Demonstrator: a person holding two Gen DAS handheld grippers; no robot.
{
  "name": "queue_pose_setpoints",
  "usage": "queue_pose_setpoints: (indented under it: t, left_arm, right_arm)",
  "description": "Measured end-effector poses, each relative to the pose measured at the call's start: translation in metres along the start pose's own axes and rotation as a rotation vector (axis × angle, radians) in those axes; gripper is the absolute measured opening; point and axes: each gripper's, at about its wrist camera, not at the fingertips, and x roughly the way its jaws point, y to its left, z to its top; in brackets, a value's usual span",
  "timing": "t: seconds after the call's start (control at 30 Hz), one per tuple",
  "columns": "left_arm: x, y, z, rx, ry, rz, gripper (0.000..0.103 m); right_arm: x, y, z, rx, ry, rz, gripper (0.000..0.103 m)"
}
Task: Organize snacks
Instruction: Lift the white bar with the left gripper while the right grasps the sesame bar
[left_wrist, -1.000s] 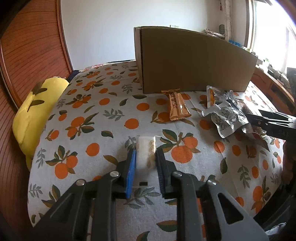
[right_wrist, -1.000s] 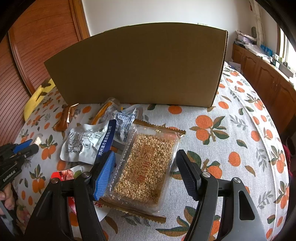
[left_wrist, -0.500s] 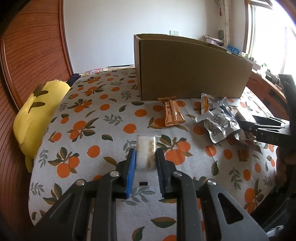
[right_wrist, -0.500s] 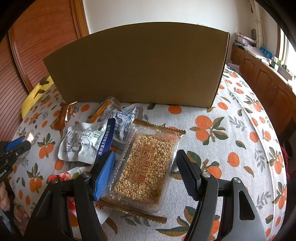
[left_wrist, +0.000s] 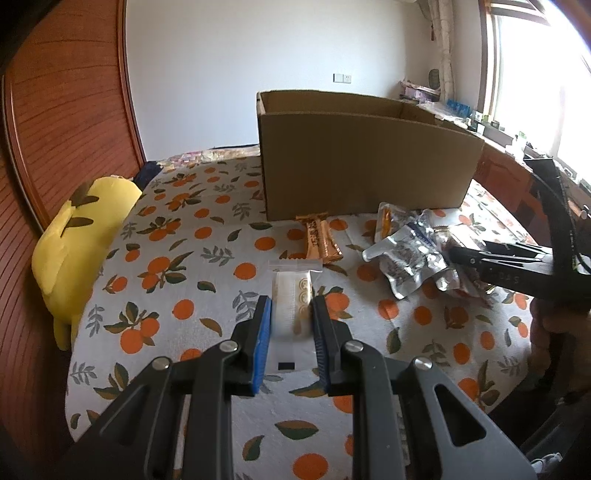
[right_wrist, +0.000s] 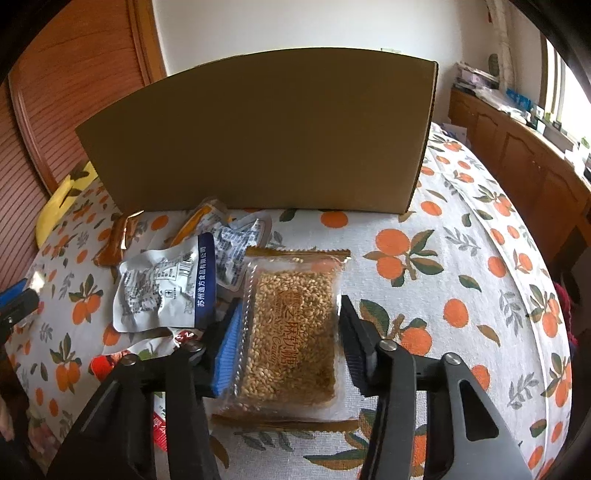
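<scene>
Left wrist: left gripper (left_wrist: 291, 325) clamps one white wafer packet (left_wrist: 291, 306); right gripper (right_wrist: 288, 328), closing, perhaps pinches one sesame bar (right_wrist: 291, 328).

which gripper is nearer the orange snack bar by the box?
Left. The left gripper, shut on a white snack packet, sits just in front of the orange snack bar. The right gripper, closing around the sesame candy pack, is beyond the silver pouches.

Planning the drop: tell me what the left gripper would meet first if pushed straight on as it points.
Probably the orange snack bar, lying before the cardboard box; depth is unclear. The left gripper holds a white packet.
</scene>
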Motion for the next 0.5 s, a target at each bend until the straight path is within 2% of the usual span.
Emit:
queue_pose_setpoints:
  t: [0.23, 0.5]
  left_arm:
    - [-0.020, -0.005, 0.006, 0.004, -0.031, 0.012, 0.019]
    - [-0.062, -0.004, 0.017, 0.025, -0.091, 0.055, 0.019]
  right_arm:
    - [-0.002, -0.006, 0.000, 0.028, -0.006, 0.012, 0.045]
    - [-0.018, -0.007, -0.003, 0.009, -0.033, -0.007, 0.044]
